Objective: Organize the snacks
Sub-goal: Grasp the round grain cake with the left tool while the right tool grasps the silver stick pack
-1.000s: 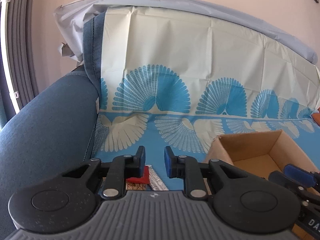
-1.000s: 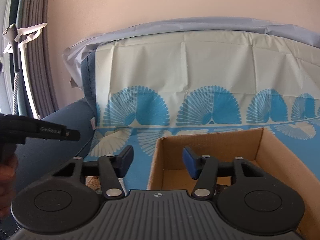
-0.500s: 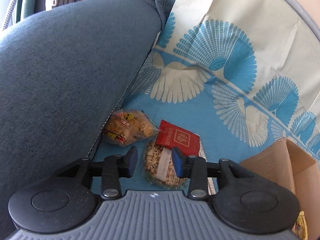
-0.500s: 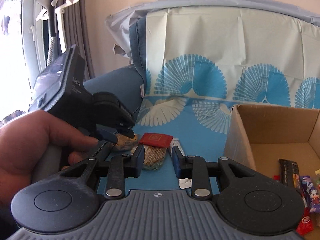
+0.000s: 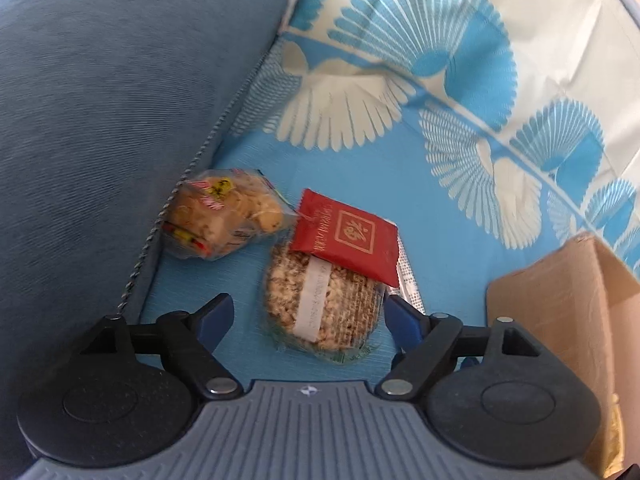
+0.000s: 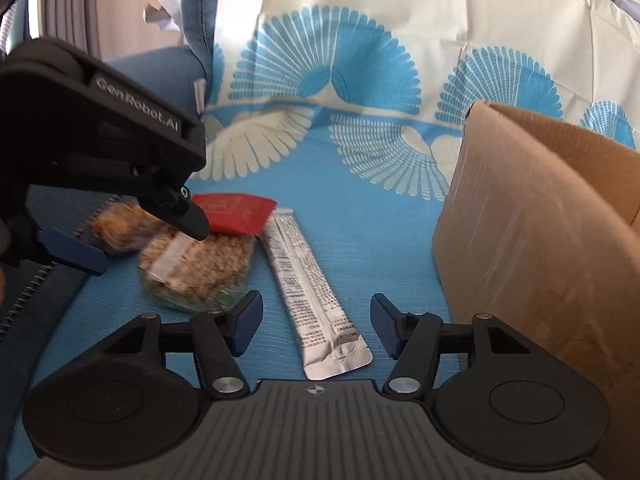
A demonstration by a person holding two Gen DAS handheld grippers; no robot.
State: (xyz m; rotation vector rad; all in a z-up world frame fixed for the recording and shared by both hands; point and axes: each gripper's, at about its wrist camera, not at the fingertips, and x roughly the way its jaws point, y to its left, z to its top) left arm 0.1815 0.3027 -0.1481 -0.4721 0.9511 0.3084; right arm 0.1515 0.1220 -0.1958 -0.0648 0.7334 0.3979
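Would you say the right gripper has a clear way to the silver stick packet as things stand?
Probably yes. The right gripper, its jaws opening, already straddles the near end of the silver stick packet; nothing lies on that end. Only its far tip sits by the red packet, and the cardboard box stands off to the side.

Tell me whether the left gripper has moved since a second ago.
Yes. The left gripper has come down from facing the sofa back to the seat, its opening jaws now either side of the round cereal snack, beside the armrest.
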